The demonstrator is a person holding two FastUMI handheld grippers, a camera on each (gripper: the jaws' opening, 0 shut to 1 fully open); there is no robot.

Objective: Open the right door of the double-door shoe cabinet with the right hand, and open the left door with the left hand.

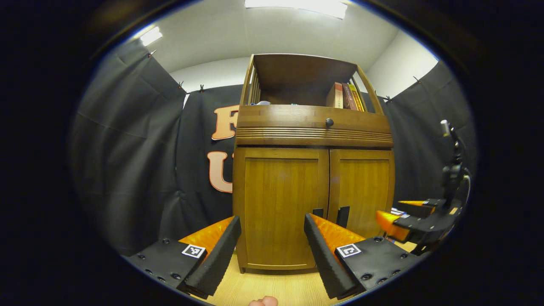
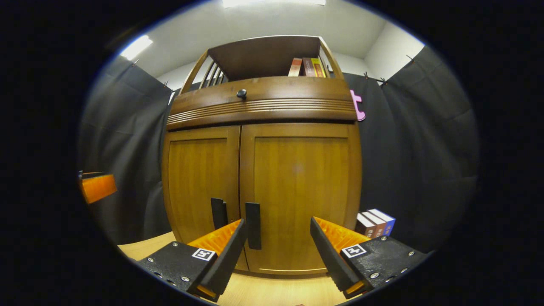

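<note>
Handle of left door half hidden behind gaping, empty left tongs; right tongs likewise.

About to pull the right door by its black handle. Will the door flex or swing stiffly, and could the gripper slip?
The right door looks like solid framed wood, so it probably swings rigidly. Its handle is a slim, smooth vertical bar, so the open right gripper may slip.

No legible text anywhere, spines of the books on the cabinet's upper shelf too small to read, square black-and-white coded markers on the gripper bases carrying patterns, not words
</note>
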